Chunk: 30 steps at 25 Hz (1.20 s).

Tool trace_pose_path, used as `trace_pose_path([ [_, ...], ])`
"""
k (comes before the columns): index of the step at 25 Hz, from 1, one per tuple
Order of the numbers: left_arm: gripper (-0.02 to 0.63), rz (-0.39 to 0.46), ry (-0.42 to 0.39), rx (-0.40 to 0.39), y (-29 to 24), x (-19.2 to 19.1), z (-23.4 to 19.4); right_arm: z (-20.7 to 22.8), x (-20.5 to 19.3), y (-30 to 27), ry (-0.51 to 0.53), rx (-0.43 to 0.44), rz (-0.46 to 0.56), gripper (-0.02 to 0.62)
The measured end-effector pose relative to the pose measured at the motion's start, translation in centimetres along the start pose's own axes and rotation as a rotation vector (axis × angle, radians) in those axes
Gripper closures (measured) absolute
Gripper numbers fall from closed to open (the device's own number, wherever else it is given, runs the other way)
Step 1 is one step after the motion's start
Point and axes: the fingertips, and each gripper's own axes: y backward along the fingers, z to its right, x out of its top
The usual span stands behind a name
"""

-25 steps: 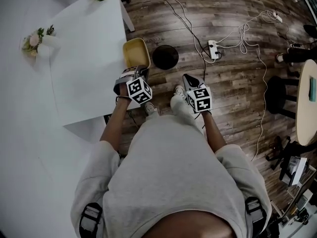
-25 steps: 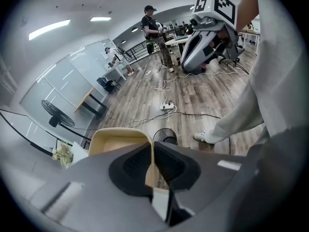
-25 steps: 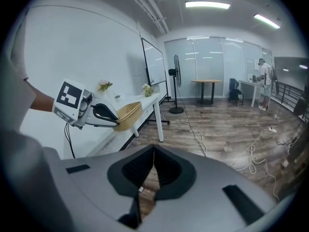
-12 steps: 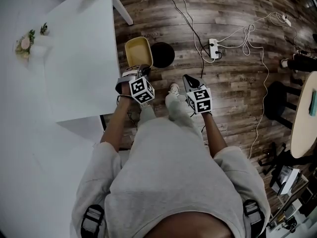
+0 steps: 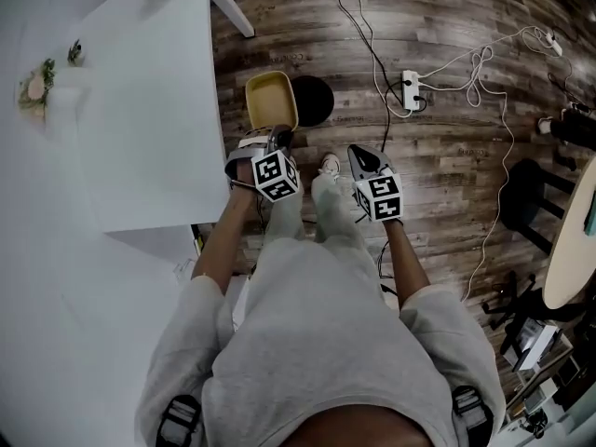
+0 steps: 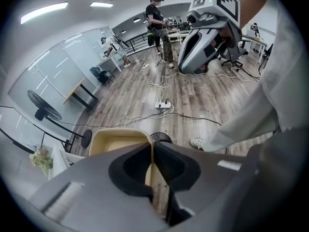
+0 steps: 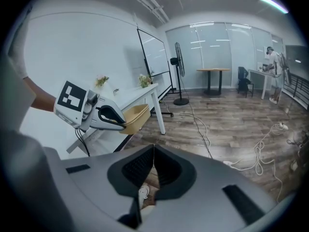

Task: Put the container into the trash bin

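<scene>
A shallow yellow container [image 5: 271,100] hangs off the table edge, beside a round black trash bin [image 5: 311,99] on the wood floor. My left gripper [image 5: 277,136] is shut on the container's near rim; in the left gripper view the container [image 6: 116,140] shows just past the closed jaws, and the bin [image 6: 161,137] peeks out behind it. My right gripper [image 5: 361,155] is shut with nothing between its jaws, held to the right of the left one above the floor. The right gripper view shows the left gripper [image 7: 123,124] holding the container [image 7: 134,117].
A white table [image 5: 140,101] with small flower arrangements [image 5: 33,84] fills the left side. Cables and a white power strip [image 5: 411,88] lie on the floor beyond the bin. A dark stool [image 5: 529,186] and a round table edge [image 5: 575,250] stand at the right. My shoes [image 5: 329,166] are below.
Both grippers have moved forward and down. The container has left the table top and now sits closer to the trash bin.
</scene>
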Motion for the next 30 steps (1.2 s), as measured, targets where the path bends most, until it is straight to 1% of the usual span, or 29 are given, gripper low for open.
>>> trace_pose_path([
  [3,0.571,0.02,-0.019,-0.024,-1.5,0.4,0.0,0.5,0.2,-0.9,-0.007,-0.016,-0.002,0.581],
  [6,0.571,0.045,-0.02,-0.051,-2.9,0.6,0.3,0.8,0.1,-1.9,-0.024,-0.036,-0.002,0.58],
  [12,0.571,0.061,-0.028,-0.083,-5.2,-0.5,1.0,0.5,-1.4,-4.1,-0.056,-0.055,-0.021,0.581],
  [15,0.571,0.064,-0.025,-0.09,-6.2,-0.7,1.1,0.7,-2.2,-5.1,-0.062,-0.052,-0.033,0.581],
  [19,0.571,0.06,-0.001,-0.102,-7.4,-0.9,1.7,0.6,-3.3,-5.9,-0.064,-0.035,-0.048,0.581],
  [24,0.571,0.053,0.029,-0.127,-9.7,-1.9,3.4,0.8,-5.2,-7.6,-0.058,-0.021,-0.074,0.581],
  [30,0.571,0.04,0.048,-0.153,-12.3,-3.6,5.2,0.7,-6.8,-9.7,-0.061,0.0,-0.081,0.581],
])
